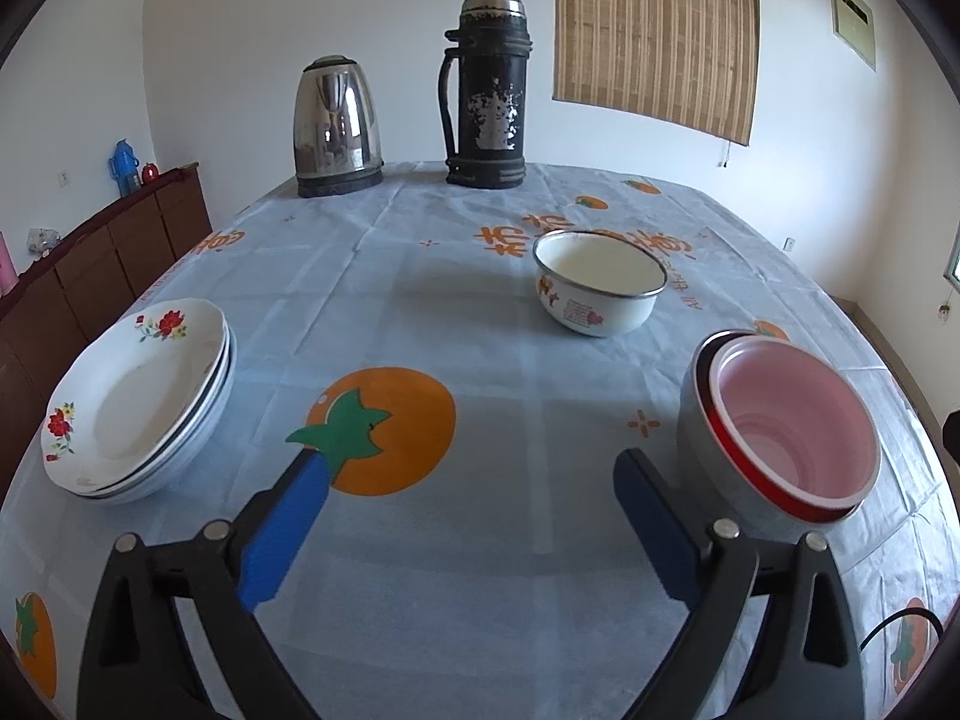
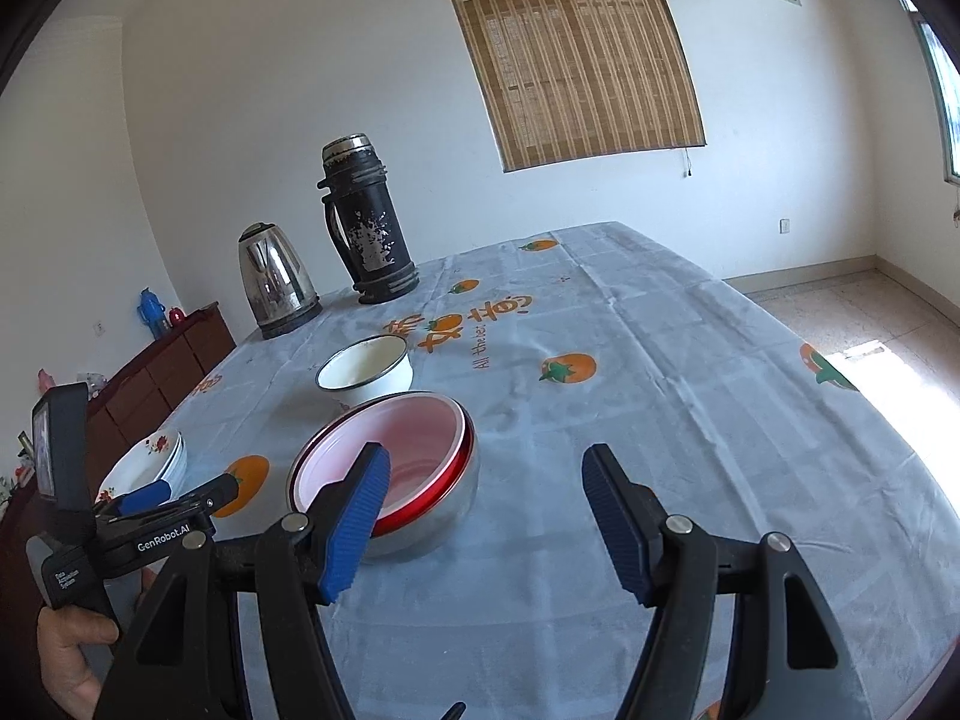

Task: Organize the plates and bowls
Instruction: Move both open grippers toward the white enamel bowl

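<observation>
The left gripper (image 1: pixel 468 480) hovers over the near edge of the table (image 1: pixel 420 276), its blue pads spread wide with nothing but the pale blue cloth and an orange fruit print between them. A stack of white floral plates (image 1: pixel 141 396) sits near the table's left edge, just beside the left pad and clear of it. Toward the right edge, the nested bowls (image 1: pixel 780 432) stand together: a pink bowl inside a red-rimmed one inside a metal one, close to the right pad of that gripper but not gripped. A white enamel bowl (image 1: pixel 600 282) stands alone nearer the middle of the table, beyond the nested set. At the far edge stand a steel kettle (image 1: pixel 337 126) and a worn black thermos (image 1: pixel 489 96), side by side. From the right wrist view, the right gripper (image 2: pixel 486 480) is also parted and holds nothing; its left pad overlaps the near rim of the nested bowls in the picture, and whether it touches them cannot be told. A hand (image 2: pixel 66 654) holds the left gripper's handle at the lower left.
</observation>
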